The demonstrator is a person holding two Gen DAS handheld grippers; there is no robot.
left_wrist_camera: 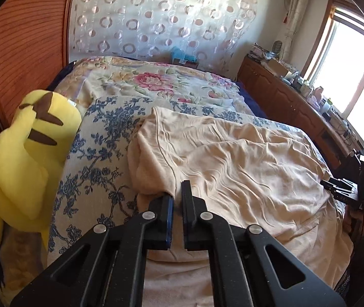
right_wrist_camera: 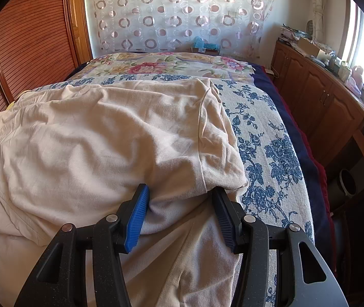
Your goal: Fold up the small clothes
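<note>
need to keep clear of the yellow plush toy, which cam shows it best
The left wrist view: the yellow plush toy shows nearly whole at the left edge of the bed, beside the cream garment. The right wrist view shows only a sliver of yellow behind the garment.

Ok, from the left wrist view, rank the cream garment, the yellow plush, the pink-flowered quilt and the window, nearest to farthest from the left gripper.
1. Cream garment: pinched at its edge by the left gripper.
2. Yellow plush: left, against the wooden headboard.
3. Pink-flowered quilt: farther up the bed.
4. Window: far right, beyond the cabinets.
</note>
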